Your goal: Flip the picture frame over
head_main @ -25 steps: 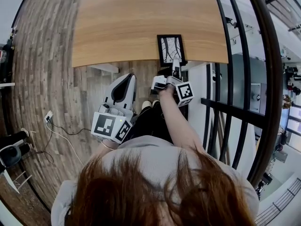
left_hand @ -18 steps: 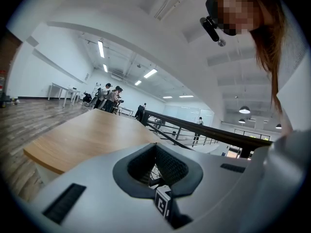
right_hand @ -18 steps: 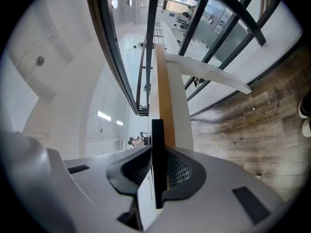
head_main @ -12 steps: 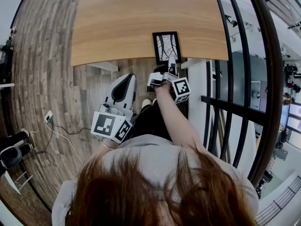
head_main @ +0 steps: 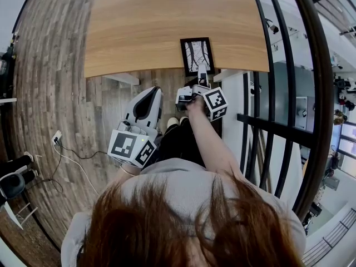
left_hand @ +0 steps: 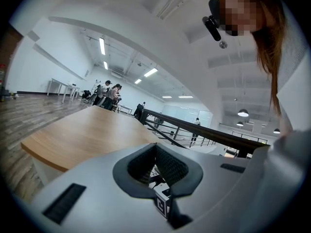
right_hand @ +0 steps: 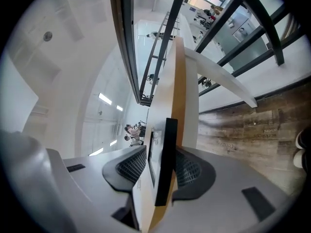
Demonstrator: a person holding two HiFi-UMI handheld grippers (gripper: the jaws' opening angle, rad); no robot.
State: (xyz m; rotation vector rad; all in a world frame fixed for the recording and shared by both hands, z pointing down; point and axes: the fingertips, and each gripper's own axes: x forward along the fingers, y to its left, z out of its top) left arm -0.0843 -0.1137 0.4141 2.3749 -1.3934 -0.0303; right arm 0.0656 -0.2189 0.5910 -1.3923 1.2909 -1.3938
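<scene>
Between the jaws of the right gripper point(head_main: 202, 77) sits the near edge of the black rectangular picture frame point(head_main: 197, 55). It lies flat, printed face up, just ahead of that gripper at the near edge of the light wooden bench point(head_main: 139, 26). These jaws have just been opening and now stand apart, with a clear gap to one pad and no visible press from the other. This reads as a release. Spread the jaws until both pads are free, then draw the gripper straight back along its own line without lifting or twisting, since any drag could pull the frame off the bench edge. Behind and to the left, the left gripper point(head_main: 150, 93) hangs over the floor, jaws together and empty; leave it there.
</scene>
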